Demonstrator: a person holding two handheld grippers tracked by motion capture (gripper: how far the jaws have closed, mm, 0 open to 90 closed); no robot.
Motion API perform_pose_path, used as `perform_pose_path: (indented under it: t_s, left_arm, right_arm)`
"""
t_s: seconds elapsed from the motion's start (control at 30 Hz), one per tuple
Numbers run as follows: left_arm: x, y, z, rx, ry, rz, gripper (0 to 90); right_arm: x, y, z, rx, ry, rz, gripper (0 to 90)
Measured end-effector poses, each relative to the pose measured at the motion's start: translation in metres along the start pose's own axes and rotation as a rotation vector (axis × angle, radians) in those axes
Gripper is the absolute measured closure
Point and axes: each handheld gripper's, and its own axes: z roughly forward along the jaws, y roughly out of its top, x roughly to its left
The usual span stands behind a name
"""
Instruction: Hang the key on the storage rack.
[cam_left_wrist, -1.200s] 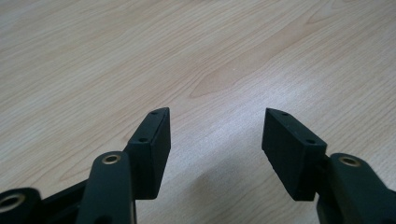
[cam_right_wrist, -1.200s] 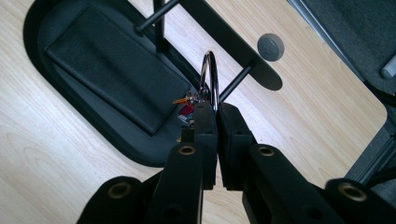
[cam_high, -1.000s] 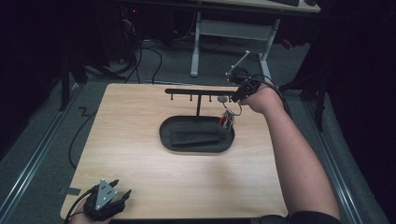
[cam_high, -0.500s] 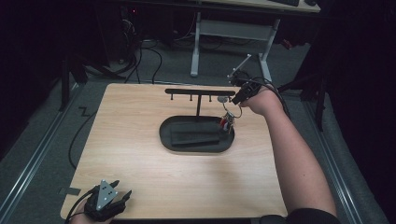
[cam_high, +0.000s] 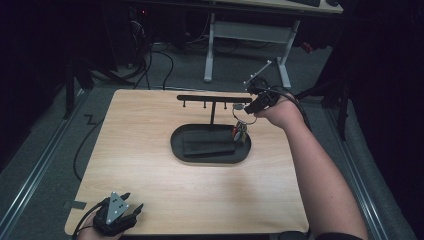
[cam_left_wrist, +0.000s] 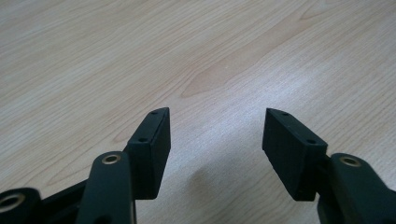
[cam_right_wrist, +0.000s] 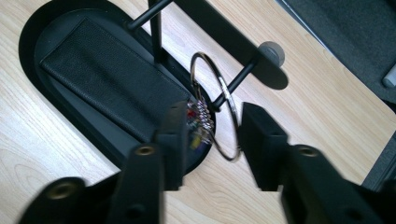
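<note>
Your right claw (cam_right_wrist: 210, 135) has just been opening, and its pads now stand apart on either side of the thin silver metal key ring (cam_right_wrist: 215, 106) without pressing on it. The ring hangs over a peg of the black T-shaped metal hook stand (cam_high: 214, 98), its plane near upright, small coloured keys (cam_high: 240, 134) dangling below. The stand's matte black oval tray (cam_high: 210, 152) holds a textured dark pad (cam_right_wrist: 112, 79). Your left claw (cam_left_wrist: 215, 140) rests wide open over the pale wood-grain surface (cam_high: 150, 170).

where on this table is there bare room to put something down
Bare wood lies left of the black tray and along the near edge between the left gripper and the forearm. It is crowded by the hook stand, key ring and right gripper.
</note>
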Motion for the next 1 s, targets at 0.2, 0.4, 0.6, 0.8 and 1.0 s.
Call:
perform_pose_path:
  t_s: [0.2, 0.4, 0.6, 0.8, 1.0]
  left_arm:
    - [-0.002, 0.002, 0.001, -0.001, -0.009, 0.002, 42.4]
    - [-0.005, 0.005, 0.006, -0.005, -0.017, 0.014, 42.3]
    - [-0.006, 0.008, 0.009, -0.003, -0.023, 0.019, 42.2]
    - [-0.007, 0.010, 0.013, -0.006, -0.033, 0.021, 42.2]
    - [-0.009, 0.011, 0.015, -0.002, -0.039, 0.030, 42.1]
  right_arm:
    - [0.008, -0.016, 0.002, -0.060, 0.003, 0.018, 41.9]
    - [0.014, -0.035, 0.007, -0.135, 0.017, 0.024, 33.9]
    - [0.018, -0.053, 0.012, -0.195, 0.025, 0.049, 31.6]
    - [0.024, -0.076, 0.017, -0.249, 0.025, 0.081, 30.0]
    - [0.031, -0.095, 0.025, -0.285, 0.015, 0.102, 27.0]
